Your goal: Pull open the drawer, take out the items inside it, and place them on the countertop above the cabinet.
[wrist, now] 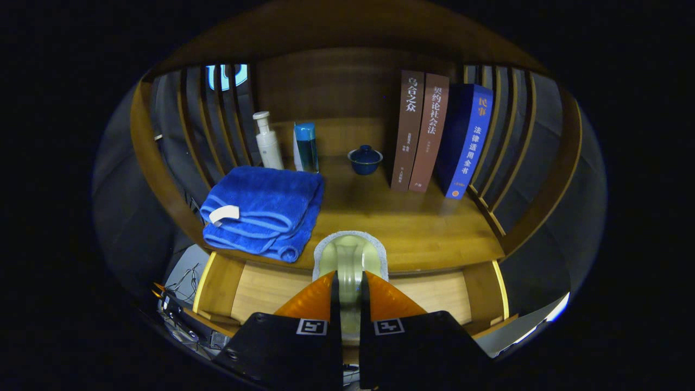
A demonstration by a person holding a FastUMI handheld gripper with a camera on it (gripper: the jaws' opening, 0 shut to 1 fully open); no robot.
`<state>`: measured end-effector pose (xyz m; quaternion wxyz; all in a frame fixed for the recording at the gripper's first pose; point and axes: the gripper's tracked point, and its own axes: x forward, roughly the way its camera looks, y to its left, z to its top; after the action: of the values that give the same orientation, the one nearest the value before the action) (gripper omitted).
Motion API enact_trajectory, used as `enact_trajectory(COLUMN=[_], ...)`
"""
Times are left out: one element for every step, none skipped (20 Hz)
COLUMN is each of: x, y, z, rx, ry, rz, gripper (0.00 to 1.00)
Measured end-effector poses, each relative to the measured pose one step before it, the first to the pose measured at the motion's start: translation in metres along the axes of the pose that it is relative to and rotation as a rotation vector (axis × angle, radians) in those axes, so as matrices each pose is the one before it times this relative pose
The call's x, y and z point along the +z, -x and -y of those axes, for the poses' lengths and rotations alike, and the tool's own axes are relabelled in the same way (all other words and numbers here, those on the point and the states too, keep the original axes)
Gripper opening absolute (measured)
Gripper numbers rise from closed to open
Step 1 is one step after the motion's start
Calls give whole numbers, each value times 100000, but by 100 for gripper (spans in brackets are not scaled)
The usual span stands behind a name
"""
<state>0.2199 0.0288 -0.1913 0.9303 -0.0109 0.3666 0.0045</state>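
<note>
Hand-held gripper: your hand-held gripper (349,290) is clamped on the pale green mug (350,260), both fingers pressing its sides, with the mug's grey rim standing up just ahead of the fingertips.
Where the mug is: it hangs at the front lip of the tabletop (412,228), above the open drawer (260,290), and by the look of it has not been set down.
Drawer: pulled out below the fingers; the wooden floor I can see to either side looks bare, though the stretch behind the fingers is hidden.
Landing spot: aim for the bare wood straight ahead, between the folded blue towel (263,212) and the row of books (434,141).
Clearance: carry the mug fully past the front lip before lowering, or its base may catch the edge.
Neighbours: stay apart from the towel's corner, and stop well short of the small lidded blue cup (365,159), the white pump bottle (267,141) and the blue-capped bottle (305,146) at the back.
Release: lower until the base sits flat, then part the fingers and draw straight back so they do not tip it.
</note>
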Motion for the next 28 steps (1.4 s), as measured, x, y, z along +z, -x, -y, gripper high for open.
enact_trajectory(x=[464, 551, 500, 515, 513, 373, 414, 400, 389, 368, 286, 375, 444, 375, 308, 92, 153, 42, 109, -78, -109, -99, 35, -48, -57, -69, -120, 113], y=[-790, -1003, -846, -1130, -869, -967, -676, -680, -666, -614, -632, -397, -316, -356, -249, -230, -296, 14, -101, -213, -145, -453, -8, -12, 61, -13, -81, 300], z=[70, 10, 142, 185, 113, 126, 31, 33, 1, -17, -63, -34, -81, -43, -135, -31, -47, -115, -107, -40, -73, 107, 30, -63, 111, 130, 114, -127], rx=[656, 515, 397, -292, 148, 44, -132, 145, 45, 211, 252, 201, 145, -26, -75, 172, -69, -23, 254, 415, 625, -268, 211, 242, -542, -329, -574, 268], ry=[135, -562, -648, -525, -168, 195, 332, 302, 260, 79, -194, 2, 249, 379, 438, 144, 123, 138, -81, 19, -283, -114, -292, -297, -112, -153, 114, 365], rz=[-647, -640, -609, -816, -514, -723, -822, -671, -807, -746, -708, -562, -55, -47, -178, -396, -269, -271, -211, -569, -87, 49, 252, 356, 257, 166, 242, 465], gripper=[16, 16, 16, 16, 17, 16, 16, 16, 16, 16, 16, 16, 16, 16, 17, 16, 16, 18, 20, 20, 23, 25, 26, 26, 34, 42, 57, 72])
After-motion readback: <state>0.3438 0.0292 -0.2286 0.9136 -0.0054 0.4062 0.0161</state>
